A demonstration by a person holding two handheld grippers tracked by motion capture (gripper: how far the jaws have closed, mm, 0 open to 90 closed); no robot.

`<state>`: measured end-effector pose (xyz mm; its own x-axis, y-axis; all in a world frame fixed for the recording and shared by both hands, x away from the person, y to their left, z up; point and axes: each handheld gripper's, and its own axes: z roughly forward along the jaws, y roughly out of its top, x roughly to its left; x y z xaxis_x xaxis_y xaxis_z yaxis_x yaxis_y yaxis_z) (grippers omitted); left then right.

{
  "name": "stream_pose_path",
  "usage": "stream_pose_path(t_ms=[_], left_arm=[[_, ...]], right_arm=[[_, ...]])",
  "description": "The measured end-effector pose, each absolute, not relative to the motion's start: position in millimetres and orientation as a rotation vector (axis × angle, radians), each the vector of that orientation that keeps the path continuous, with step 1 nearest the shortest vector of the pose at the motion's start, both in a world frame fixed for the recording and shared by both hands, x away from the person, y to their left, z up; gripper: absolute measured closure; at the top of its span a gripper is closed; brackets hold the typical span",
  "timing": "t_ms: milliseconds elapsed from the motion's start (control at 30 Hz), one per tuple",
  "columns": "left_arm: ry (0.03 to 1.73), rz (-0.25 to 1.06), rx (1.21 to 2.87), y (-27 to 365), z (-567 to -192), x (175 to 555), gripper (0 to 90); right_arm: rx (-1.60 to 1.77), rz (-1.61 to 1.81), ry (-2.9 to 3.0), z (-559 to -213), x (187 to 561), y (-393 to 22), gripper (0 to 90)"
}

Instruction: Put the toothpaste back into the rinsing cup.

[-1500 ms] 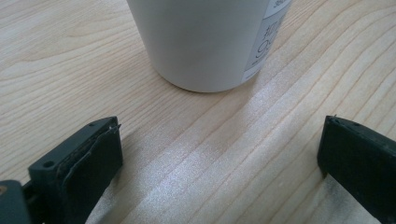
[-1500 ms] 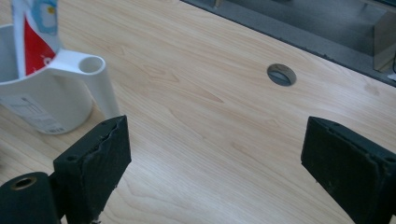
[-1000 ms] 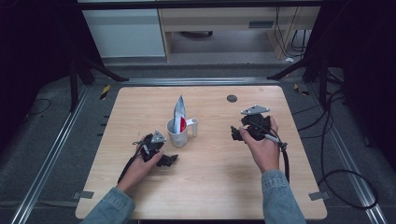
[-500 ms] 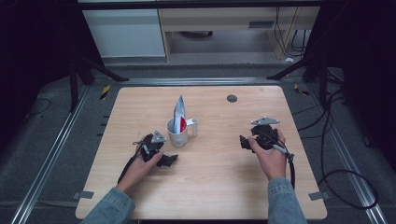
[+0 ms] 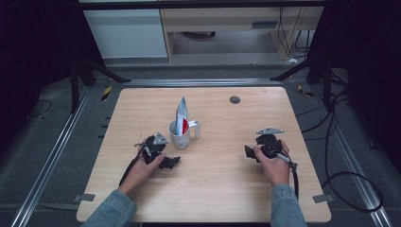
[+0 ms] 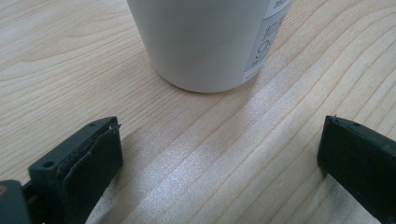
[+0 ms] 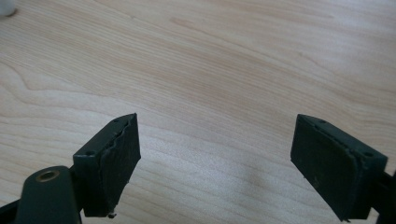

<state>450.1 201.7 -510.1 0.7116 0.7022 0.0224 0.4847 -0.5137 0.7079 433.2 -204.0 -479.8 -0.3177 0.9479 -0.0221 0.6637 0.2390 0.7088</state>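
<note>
Only change I see is on the right side. My right black two-jaw gripper (image 5: 249, 152) has pulled back from the middle of the light wooden table (image 5: 222, 198), ending up nearer the right edge and closer to the person's side than a second ago. It's now well apart from the white mug with the blue-and-red pouch (image 5: 182, 132). Its grey three-cornered plate sits further right too. Jaws stand wide apart over bare wood.

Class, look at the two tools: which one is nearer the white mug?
The left tool: it sits just in front of the mug, while the right tool lies apart from it.
</note>
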Motion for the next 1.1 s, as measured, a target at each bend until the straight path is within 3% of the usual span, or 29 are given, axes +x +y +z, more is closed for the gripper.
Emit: stream_pose_path(t_ms=[767,1100], left_arm=[[0.898,0.402,2.217,201.7,-510.1,450.1,0.0],[0.897,0.402,2.217,201.6,-510.1,450.1,0.0]], right_arm=[[1.565,0.864,1.969,-509.4,437.7,-209.2,12.9],[1.559,0.853,1.93,-513.6,437.6,-206.4,6.4]])
